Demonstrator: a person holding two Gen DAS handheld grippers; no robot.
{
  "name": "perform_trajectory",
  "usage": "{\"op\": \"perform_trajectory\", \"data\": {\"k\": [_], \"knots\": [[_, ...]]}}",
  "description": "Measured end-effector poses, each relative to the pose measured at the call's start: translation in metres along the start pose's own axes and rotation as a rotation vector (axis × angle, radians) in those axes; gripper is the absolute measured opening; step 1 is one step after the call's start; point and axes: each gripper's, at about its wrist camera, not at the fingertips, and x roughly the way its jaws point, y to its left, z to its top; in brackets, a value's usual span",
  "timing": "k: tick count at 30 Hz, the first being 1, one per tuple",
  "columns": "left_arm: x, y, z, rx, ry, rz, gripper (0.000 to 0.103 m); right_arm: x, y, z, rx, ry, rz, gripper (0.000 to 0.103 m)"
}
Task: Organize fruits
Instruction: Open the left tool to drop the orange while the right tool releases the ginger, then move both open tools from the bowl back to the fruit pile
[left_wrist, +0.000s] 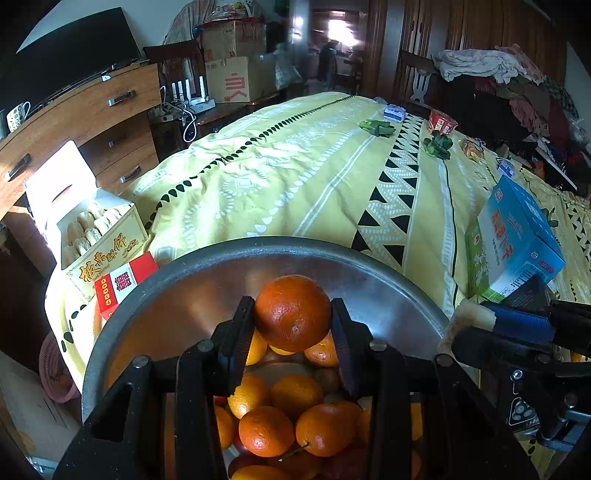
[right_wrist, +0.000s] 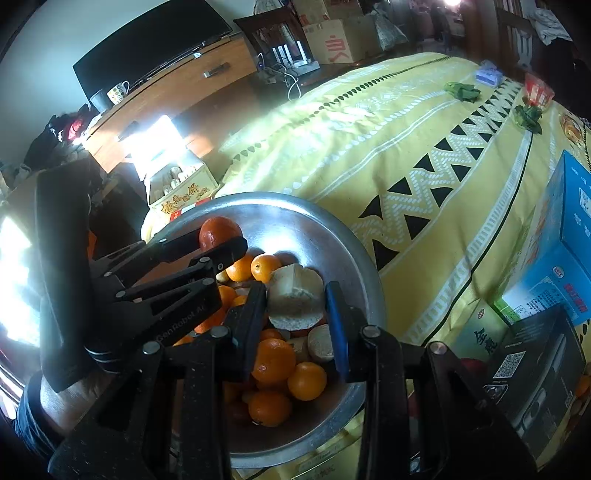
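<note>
Left gripper (left_wrist: 293, 325) is clamped on a dark orange (left_wrist: 291, 312), holding it above the metal bowl (left_wrist: 388, 280) near the bowl's far rim. Right gripper (right_wrist: 296, 306) grips a pale, round bun-like piece (right_wrist: 295, 297) over the pile of oranges (right_wrist: 273, 360) in that bowl, which sits at the near edge of the yellow bedspread (right_wrist: 369, 122).

Bed with yellow patterned quilt (left_wrist: 295, 177), metal bowl (left_wrist: 388, 280), blue box (left_wrist: 517, 240), pastry box (left_wrist: 107, 251), green leaves (left_wrist: 376, 127)

A yellow patterned bedspread (left_wrist: 295, 177) faces a wooden dresser (left_wrist: 74, 129) and stacked cardboard boxes (left_wrist: 236, 62).
</note>
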Motion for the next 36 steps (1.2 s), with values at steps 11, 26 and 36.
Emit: {"op": "perform_trajectory", "data": {"k": [11, 26, 36], "knots": [[0.002, 0.003, -0.003, -0.012, 0.015, 0.001, 0.042, 0.004, -0.001, -0.002, 0.008, 0.012, 0.014, 0.034], [-0.014, 0.006, -0.006, -0.034, -0.009, 0.013, 0.068, -0.028, 0.004, -0.014, 0.003, -0.051, 0.010, 0.039], [-0.072, -0.049, -0.008, 0.007, -0.144, -0.106, 0.068, -0.132, -0.025, -0.082, 0.051, -0.224, -0.061, 0.050]]}}
